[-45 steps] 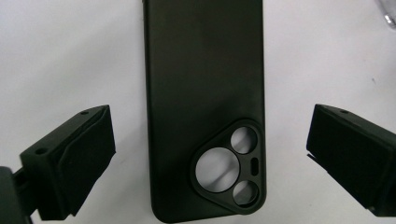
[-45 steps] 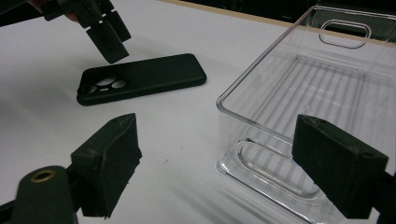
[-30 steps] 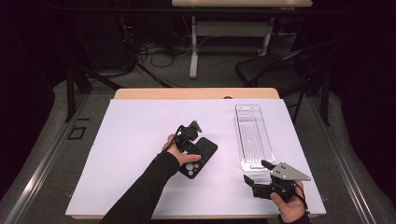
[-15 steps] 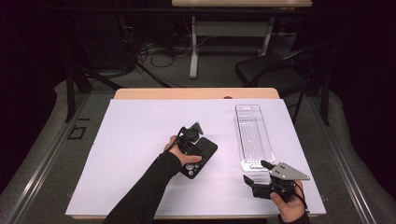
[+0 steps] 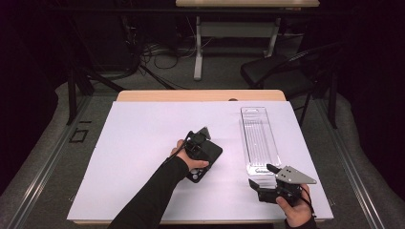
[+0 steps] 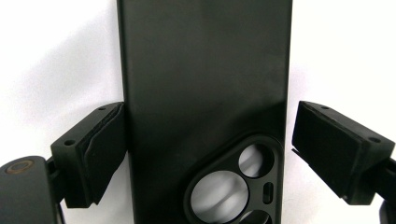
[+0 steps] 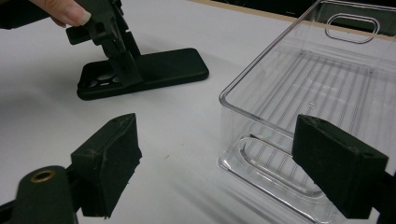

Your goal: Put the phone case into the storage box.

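The black phone case (image 6: 205, 93) lies flat on the tabletop (image 5: 143, 143) between the left gripper's (image 6: 205, 154) spread jaws, not yet pinched. The right gripper (image 7: 224, 168), jaws spread, straddles the clear tray's (image 7: 327, 79) near corner. Lifting and placing likely remain.

A phone case (image 5: 206, 160) is lying flat on the white sheet (image 5: 138, 143) covering the table, near the middle, with the left gripper (image 5: 198, 141) sitting over it and its jaws standing either side of the case. To the right, well apart, a tray (image 5: 259, 138) is lying lengthwise on the same sheet. The right gripper (image 5: 260, 183) is sitting just before the tray's near end.
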The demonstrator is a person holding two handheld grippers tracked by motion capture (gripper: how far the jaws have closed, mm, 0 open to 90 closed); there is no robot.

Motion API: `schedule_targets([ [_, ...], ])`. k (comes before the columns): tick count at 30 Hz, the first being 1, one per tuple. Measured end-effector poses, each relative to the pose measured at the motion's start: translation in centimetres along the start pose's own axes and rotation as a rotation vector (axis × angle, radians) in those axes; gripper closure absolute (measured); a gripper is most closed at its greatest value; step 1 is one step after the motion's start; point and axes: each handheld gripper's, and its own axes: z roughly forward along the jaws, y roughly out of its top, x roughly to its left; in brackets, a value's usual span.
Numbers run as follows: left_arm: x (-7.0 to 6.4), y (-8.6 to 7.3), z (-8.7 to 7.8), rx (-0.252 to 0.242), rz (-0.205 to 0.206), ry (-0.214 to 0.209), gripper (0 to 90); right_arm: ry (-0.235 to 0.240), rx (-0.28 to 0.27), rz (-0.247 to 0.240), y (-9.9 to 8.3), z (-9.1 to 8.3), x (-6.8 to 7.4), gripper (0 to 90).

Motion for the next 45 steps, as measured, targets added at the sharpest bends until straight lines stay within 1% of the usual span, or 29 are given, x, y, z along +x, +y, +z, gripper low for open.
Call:
schedule_targets([
  [4,-0.2,0.0,0.1,-0.001,-0.004,0.011,10.6,0.001,0.002,-0.002,0.0,0.0,0.0,14.3],
  [5,-0.3,0.1,0.2,0.006,0.001,0.025,10.2,0.003,0.003,-0.001,0.0,0.0,0.0,14.3],
  [6,-0.3,0.1,0.2,0.006,0.001,0.025,10.1,0.003,0.003,-0.001,0.0,0.0,0.0,14.3],
  [7,-0.5,0.2,0.3,0.011,0.003,0.042,10.1,0.004,0.002,-0.002,0.0,0.1,0.0,14.3],
  [10,-0.8,0.2,0.4,0.015,0.002,0.062,10.1,0.004,0.0,-0.003,0.0,0.1,0.0,14.3],
  [12,-0.8,0.2,0.4,0.018,0.002,0.065,10.8,0.004,0.001,0.001,0.0,0.1,0.0,14.3],
  [13,-0.9,0.3,0.4,0.023,0.004,0.075,11.5,0.004,0.001,0.001,0.0,0.1,0.0,14.3],
  [18,-1.0,0.3,0.4,0.027,-0.001,0.08,11.5,0.004,0.006,0.003,0.0,0.1,0.0,14.3],
  [23,-1.2,0.4,0.5,0.03,0.006,0.103,11.4,0.005,0.004,0.006,-0.1,0.1,0.0,14.3],
  [34,-1.6,0.4,0.7,0.038,0.016,0.125,11.3,0.007,0.012,0.005,-0.1,0.2,-0.1,14.3],
  [37,-1.7,0.4,0.8,0.038,0.022,0.137,11.3,0.007,0.01,0.005,-0.1,0.2,-0.1,14.3],
  [45,-1.8,0.4,0.8,0.037,0.02,0.139,11.9,0.008,0.012,0.005,-0.1,0.2,-0.1,14.3],
])
